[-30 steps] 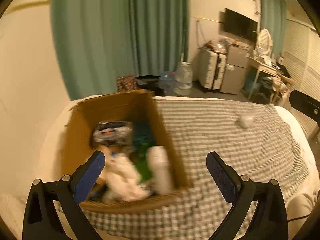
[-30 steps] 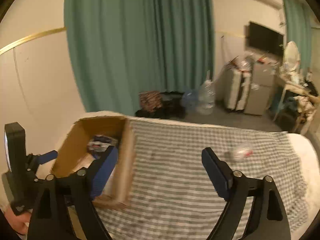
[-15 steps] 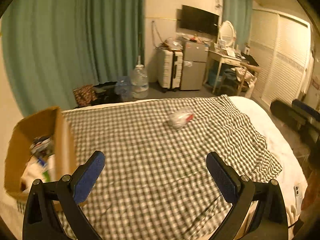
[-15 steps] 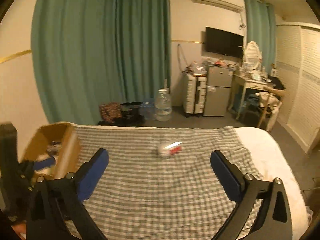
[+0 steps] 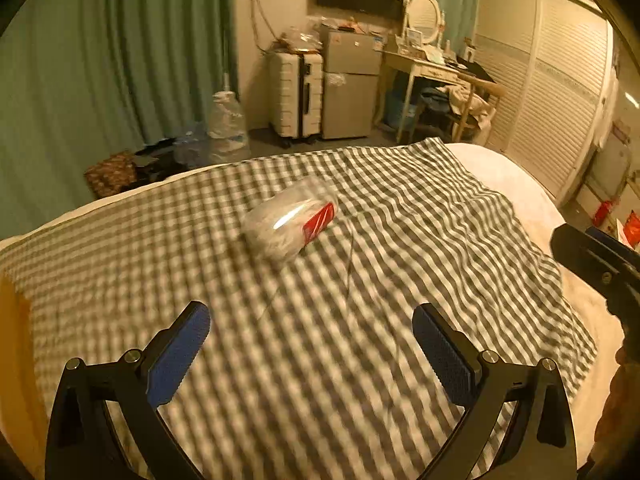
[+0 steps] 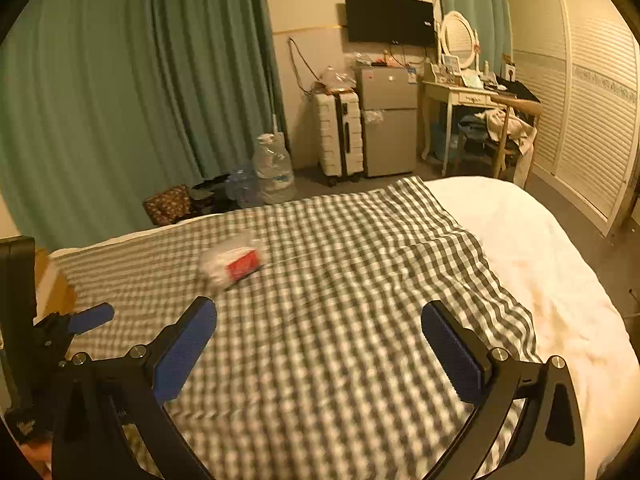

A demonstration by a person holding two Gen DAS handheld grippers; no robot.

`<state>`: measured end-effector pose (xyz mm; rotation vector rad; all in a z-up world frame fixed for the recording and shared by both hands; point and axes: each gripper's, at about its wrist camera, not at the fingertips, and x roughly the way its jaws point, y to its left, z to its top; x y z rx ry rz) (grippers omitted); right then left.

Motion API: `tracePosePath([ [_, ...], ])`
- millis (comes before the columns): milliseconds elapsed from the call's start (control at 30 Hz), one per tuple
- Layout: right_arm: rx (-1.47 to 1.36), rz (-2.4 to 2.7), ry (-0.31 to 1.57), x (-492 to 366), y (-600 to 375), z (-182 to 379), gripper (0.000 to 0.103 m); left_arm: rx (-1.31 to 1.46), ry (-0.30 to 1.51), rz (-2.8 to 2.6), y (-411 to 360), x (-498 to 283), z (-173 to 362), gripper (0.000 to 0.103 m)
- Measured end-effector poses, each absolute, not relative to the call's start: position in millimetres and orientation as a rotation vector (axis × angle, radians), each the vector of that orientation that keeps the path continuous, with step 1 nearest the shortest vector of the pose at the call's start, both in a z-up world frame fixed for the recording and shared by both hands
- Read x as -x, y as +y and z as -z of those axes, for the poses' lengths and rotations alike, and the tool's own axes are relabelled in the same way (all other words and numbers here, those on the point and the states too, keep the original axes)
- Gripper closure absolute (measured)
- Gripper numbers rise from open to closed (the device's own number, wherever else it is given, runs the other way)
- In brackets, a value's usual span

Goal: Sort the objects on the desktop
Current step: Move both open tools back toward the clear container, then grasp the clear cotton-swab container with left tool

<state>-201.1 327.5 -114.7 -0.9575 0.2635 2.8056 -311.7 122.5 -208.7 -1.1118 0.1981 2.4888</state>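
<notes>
A clear plastic packet with a red label [image 5: 290,220] lies on the green-and-white checked cloth [image 5: 360,280] spread over the bed; it also shows in the right wrist view [image 6: 234,262]. My left gripper [image 5: 312,344] is open and empty, hovering above the cloth short of the packet. My right gripper [image 6: 320,340] is open and empty, to the right of the packet. The left gripper's blue finger [image 6: 90,318] shows at the left edge of the right wrist view. The right gripper's body [image 5: 596,260] shows at the right edge of the left wrist view.
A sliver of the cardboard box [image 5: 12,320] shows at the far left. The white bedding [image 6: 540,248] lies bare to the right. Beyond the bed stand water jugs [image 6: 274,168], a suitcase [image 6: 340,136], a small fridge [image 6: 386,120] and a desk [image 6: 472,96].
Both views have swung right, away from the cardboard box, which has slid almost out of view. The packet now sits closer and more central. Both grippers stay open.
</notes>
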Motion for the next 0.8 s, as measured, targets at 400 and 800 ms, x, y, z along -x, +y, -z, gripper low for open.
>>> tracePosePath([
  [400, 0.929, -2.697, 0.519, 286.1, 375.4, 183.5, 0.000, 1.080, 0.279, -2.452, 156.8, 411.7, 268.9, 0.000],
  [800, 1.005, -2.642, 0.626, 284.1, 398.4, 213.5, 0.000, 1.030, 0.424, -2.411, 175.3, 444.2, 298.7, 0.019],
])
